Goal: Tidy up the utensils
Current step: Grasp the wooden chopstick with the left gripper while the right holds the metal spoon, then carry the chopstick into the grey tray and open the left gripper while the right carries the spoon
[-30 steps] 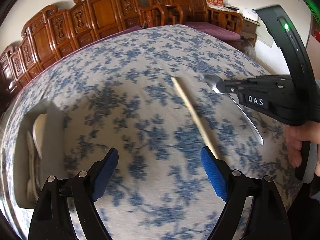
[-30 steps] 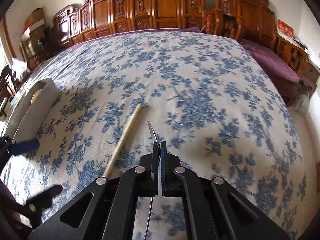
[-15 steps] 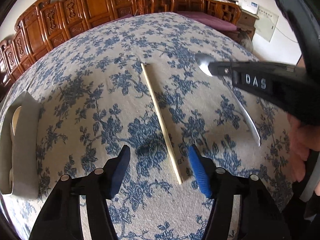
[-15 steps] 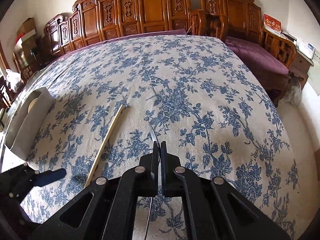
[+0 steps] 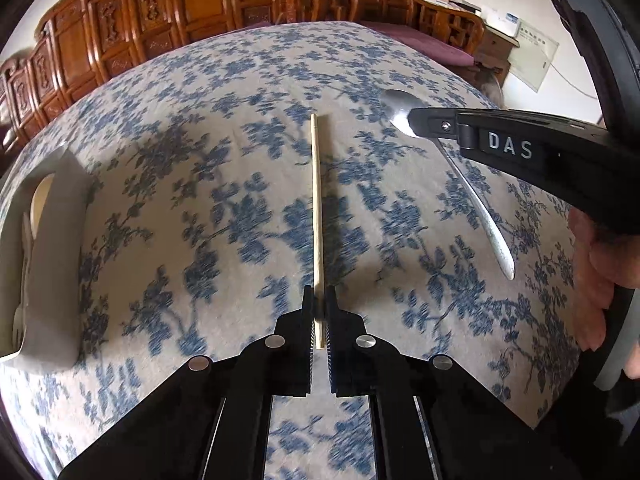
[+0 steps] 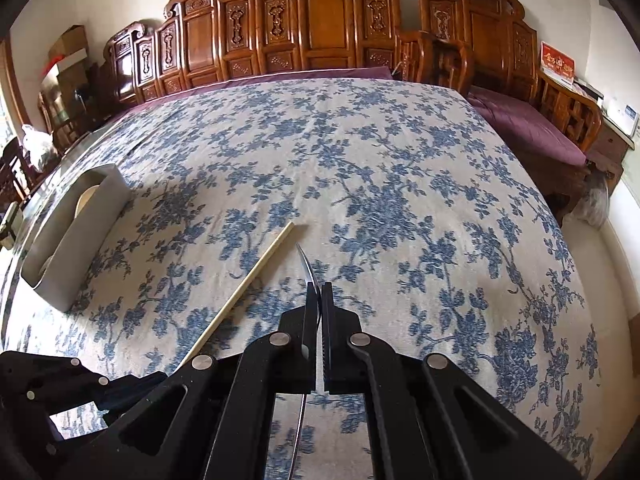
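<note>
One marking reads clearly — the white capitals "DAS" on the black side of the right gripper (image 5: 412,125), seen from the left wrist camera. A red card (image 6: 557,65) with gold characters stands on the wooden furniture at the back — too small to read. A white wall notice (image 5: 534,46) is blurred.

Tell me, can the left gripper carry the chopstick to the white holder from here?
Probably yes: the left gripper has just closed on the chopstick, and only bare tablecloth lies toward the white holder.
</note>
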A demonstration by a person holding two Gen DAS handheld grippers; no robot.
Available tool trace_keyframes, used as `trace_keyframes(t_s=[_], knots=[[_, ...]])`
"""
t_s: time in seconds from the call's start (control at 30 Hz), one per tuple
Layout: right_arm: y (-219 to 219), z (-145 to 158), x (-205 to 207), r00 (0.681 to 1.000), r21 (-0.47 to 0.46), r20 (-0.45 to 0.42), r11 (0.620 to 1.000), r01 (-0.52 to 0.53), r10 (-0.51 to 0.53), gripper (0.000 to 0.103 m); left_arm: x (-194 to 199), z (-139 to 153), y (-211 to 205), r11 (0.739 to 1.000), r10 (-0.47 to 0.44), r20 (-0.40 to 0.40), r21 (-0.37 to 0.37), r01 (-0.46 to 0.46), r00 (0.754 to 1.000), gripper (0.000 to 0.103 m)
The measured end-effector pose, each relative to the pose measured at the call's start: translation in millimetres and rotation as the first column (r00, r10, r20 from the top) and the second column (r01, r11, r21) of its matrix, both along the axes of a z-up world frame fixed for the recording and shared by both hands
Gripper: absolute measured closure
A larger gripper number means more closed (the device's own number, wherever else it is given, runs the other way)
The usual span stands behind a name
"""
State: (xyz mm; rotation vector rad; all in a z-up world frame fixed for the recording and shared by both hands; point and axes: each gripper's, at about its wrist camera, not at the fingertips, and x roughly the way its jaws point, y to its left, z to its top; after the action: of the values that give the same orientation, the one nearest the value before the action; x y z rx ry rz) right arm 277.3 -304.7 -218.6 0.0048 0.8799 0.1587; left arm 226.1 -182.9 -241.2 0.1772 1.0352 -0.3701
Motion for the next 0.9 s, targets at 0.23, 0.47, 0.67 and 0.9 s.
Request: trace_keyframes(t_s=[0.23,0.47,0.67,0.9], knots=[[19.4,6.6,-5.1,0.999,-0.003,0.015,1.000,-0.031,0.031,0.100,-11.1,17.6,44.5,0.998,0.057,0.017,-0.026,-0.057,0.998,0.099],[41.6,10.3,-9.4,0.997,-0.027,0.022,0.996,-0.080,0.080,0.100,-21.4,46.6,86.7,0.992,0.113,0.052,-0.056,-0.110,0.992,0.099],[60.2,17.3,-10.8,0.993,-0.028,0.040,0.993,-0.113,0.114,0.100,-27.7,73.8,124.5,0.985,0.163,0.100,-0.074,-0.156,0.982,0.099],[92.3,28.2,-15.8,0.981,-0.030,0.067,0.983,-0.179,0.181,0.100,-28.6,89.4,169.4,0.974,0.223,0.137,-0.065,-0.216,0.965,0.099]])
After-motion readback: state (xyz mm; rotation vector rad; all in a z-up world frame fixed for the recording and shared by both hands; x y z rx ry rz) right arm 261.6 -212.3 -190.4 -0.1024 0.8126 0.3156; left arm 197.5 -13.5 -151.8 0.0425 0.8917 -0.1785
